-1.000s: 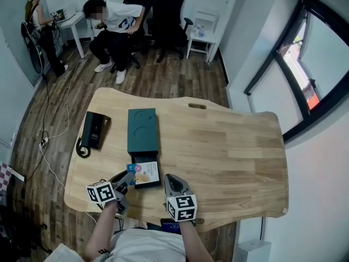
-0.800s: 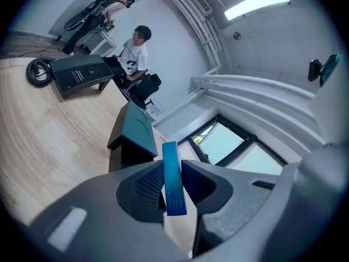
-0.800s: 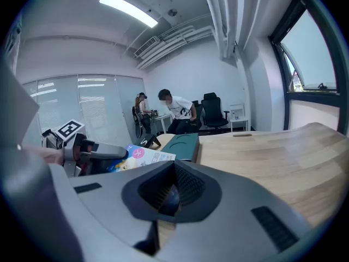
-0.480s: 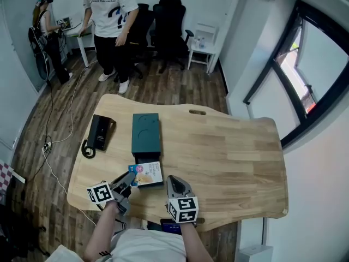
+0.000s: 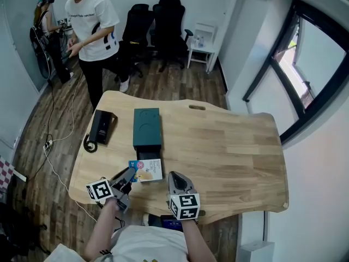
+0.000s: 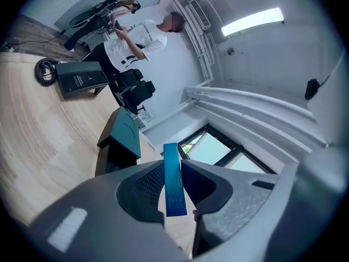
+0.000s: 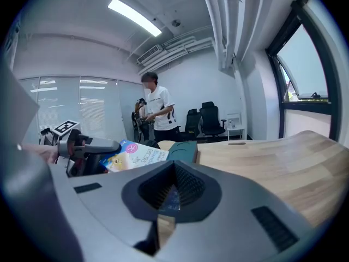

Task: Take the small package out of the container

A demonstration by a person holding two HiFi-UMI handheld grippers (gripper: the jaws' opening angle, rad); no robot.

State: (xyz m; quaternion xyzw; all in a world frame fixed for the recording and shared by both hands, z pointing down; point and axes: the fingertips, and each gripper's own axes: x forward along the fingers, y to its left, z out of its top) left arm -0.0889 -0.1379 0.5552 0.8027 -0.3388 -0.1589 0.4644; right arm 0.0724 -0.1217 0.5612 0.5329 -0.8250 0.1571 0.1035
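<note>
A flat blue-and-white small package (image 5: pixel 148 170) hangs above the table's front edge, just in front of the dark green container (image 5: pixel 147 126) and its pulled-out black drawer (image 5: pixel 148 154). My left gripper (image 5: pixel 130 174) is shut on the package's left edge. Its jaws have just been closing a little tighter on it. In the left gripper view the package (image 6: pixel 173 182) stands edge-on between the pads. My right gripper (image 5: pixel 175 182) hovers to the right of the package, shut, with nothing in it. The right gripper view shows the package (image 7: pixel 136 154) held up at the left.
A black desk phone (image 5: pixel 101 127) with a coiled cord lies at the table's left. A person in a white shirt (image 5: pixel 90 29) stands beyond the table near two black office chairs (image 5: pixel 169 15). A slot (image 5: pixel 197 107) is cut at the table's far edge.
The left gripper has lifted the package up off the drawer. The right gripper has risen slightly. The person behind the table has stood up and walked to the left.
</note>
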